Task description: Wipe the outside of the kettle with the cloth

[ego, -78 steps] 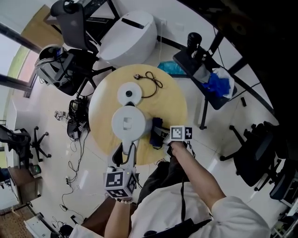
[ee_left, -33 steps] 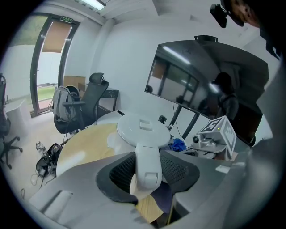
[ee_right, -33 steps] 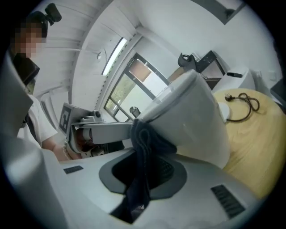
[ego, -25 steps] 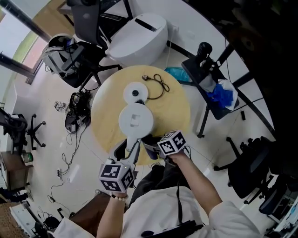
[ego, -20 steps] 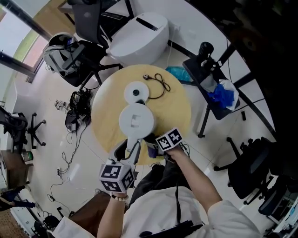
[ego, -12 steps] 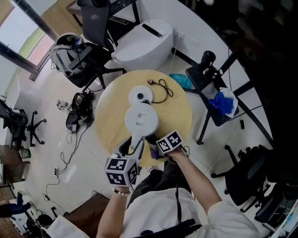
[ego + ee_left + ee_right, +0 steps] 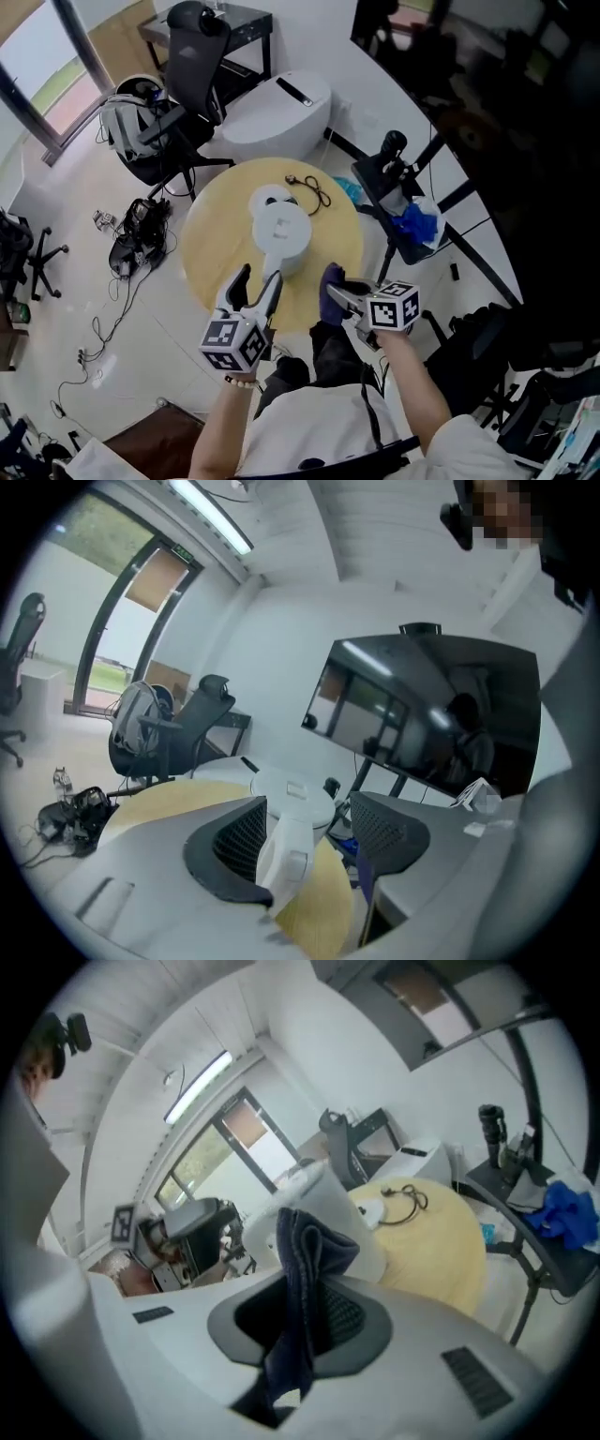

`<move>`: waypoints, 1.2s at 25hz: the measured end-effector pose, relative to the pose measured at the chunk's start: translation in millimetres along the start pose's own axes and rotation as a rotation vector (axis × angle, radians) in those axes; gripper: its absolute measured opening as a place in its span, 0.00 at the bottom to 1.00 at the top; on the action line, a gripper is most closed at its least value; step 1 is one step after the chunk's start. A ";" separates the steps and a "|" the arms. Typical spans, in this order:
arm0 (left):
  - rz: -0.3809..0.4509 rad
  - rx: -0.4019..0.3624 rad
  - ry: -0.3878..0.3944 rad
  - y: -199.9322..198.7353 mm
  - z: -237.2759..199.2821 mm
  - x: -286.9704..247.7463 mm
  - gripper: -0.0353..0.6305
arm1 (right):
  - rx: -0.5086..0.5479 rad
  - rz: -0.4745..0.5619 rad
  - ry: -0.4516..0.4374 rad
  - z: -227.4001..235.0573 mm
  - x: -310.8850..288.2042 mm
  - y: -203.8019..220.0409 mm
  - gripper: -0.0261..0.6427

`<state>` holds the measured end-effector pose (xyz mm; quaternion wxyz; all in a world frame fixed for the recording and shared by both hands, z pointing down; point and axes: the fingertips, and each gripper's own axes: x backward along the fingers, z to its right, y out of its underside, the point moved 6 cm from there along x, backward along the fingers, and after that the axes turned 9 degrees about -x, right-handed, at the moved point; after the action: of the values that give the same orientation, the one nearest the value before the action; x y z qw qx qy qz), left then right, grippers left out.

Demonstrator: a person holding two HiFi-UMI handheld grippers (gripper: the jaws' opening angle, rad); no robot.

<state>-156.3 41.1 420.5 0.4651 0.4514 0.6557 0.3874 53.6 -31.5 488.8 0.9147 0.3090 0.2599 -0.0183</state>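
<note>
Overhead first: white kettle (image 7: 279, 230) upright on the round wooden table (image 7: 211, 248), just in front of its round base (image 7: 266, 195), a black cable (image 7: 312, 187) lying further back; left gripper (image 7: 256, 281) over the table's near edge, pointed at the kettle, jaws spread wide; right gripper (image 7: 339, 292) beside it at the table's near right edge, clamped on a dark blue cloth (image 7: 330, 279), close to the kettle yet apart from it.

Next, the left gripper view: jaws standing well apart, having just been opening; between them the kettle's white handle (image 7: 284, 850), close by the left-hand pad, gripped by neither; beyond, the kettle's lid (image 7: 292, 799) and a dark monitor (image 7: 431, 714).

Lastly, the right gripper view: jaws closed on the cloth, folded, sticking up above the pads and trailing down below them; just behind it the kettle's white body; further off, the yellow tabletop with base and cable.
</note>
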 end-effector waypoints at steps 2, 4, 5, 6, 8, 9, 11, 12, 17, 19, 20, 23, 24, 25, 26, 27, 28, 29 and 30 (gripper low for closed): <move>0.058 0.024 -0.003 -5.8 0.3 23.9 0.45 | -0.011 0.089 -0.004 -14.9 25.8 -6.9 0.14; 0.090 0.054 -0.017 -7.1 1.6 47.5 0.33 | -0.002 0.140 -0.010 -31.0 41.7 -10.4 0.14; 0.096 0.076 -0.030 -5.4 2.8 58.1 0.27 | -0.001 0.159 -0.024 -38.9 46.3 -10.9 0.14; 0.097 0.100 -0.045 -2.3 5.0 67.6 0.19 | -0.006 0.174 -0.047 -46.3 49.2 -10.6 0.14; 0.090 0.142 -0.083 6.9 13.1 82.8 0.06 | -0.009 0.178 -0.106 -59.8 52.2 -6.1 0.14; 0.086 0.151 -0.104 12.0 19.5 89.1 0.05 | 0.002 0.164 -0.134 -65.9 53.3 -1.9 0.14; 0.085 0.151 -0.140 21.2 37.8 100.3 0.05 | 0.037 0.131 -0.177 -75.1 60.4 8.1 0.14; 0.089 0.146 -0.158 25.4 50.2 105.7 0.05 | 0.052 0.122 -0.194 -77.5 68.7 13.2 0.14; 0.087 0.107 -0.248 52.5 135.4 133.0 0.05 | 0.195 0.182 -0.195 -65.8 147.6 44.0 0.14; 0.066 0.087 -0.265 63.3 166.9 143.5 0.05 | 0.205 0.191 -0.193 -55.4 172.3 60.0 0.14; 0.057 0.076 -0.278 67.1 180.1 150.0 0.05 | 0.195 0.190 -0.200 -52.3 181.7 67.7 0.14; 0.053 0.058 -0.322 71.5 211.4 166.9 0.05 | 0.206 0.185 -0.226 -52.2 201.6 80.4 0.14; 0.054 0.054 -0.331 72.6 220.4 170.4 0.05 | 0.222 0.187 -0.230 -54.2 206.6 81.4 0.14; 0.052 0.046 -0.338 74.4 228.8 173.1 0.05 | 0.233 0.193 -0.235 -56.8 211.0 81.6 0.14; 0.049 0.038 -0.343 76.5 235.9 175.3 0.05 | 0.238 0.201 -0.242 -59.9 214.6 81.1 0.14; 0.050 0.034 -0.346 78.5 241.3 177.4 0.05 | 0.240 0.212 -0.250 -63.5 217.4 80.2 0.14; 0.057 0.038 -0.346 80.0 244.7 179.4 0.05 | 0.244 0.224 -0.256 -67.8 220.0 79.1 0.14; 0.068 0.048 -0.346 81.0 246.5 181.5 0.05 | 0.252 0.236 -0.258 -72.6 222.5 78.2 0.14; 0.077 0.057 -0.345 81.8 247.2 183.7 0.05 | 0.264 0.250 -0.256 -78.0 225.2 78.0 0.14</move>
<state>70.5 261.7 382.6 0.5427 0.5489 0.5589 0.3031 227.1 105.0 369.9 0.8871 0.4509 0.0965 0.0224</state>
